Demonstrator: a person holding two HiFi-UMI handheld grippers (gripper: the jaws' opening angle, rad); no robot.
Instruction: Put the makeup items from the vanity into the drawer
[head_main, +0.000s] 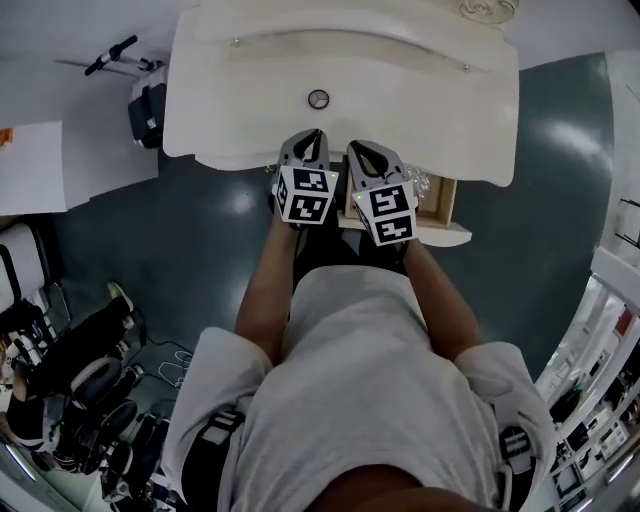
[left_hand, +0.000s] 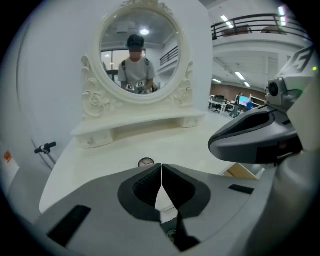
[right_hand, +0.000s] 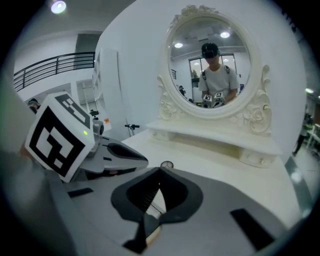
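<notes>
With fingers (left_hand: 145, 187) pressed together and empty on both the left gripper (head_main: 313, 134) and the right gripper (head_main: 357, 148), reach up the frame to the small round makeup case (head_main: 318, 98) on the white counter (head_main: 410, 95), nearest the left one, open drawer (head_main: 442, 202) at lower right

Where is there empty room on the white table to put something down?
Nearly the whole vanity top is bare: patches left and right of the small round item, and the strip between it and the shelf under the mirror. It is crowded at the front edge, where the left gripper and right gripper sit side by side beside the open drawer.
</notes>
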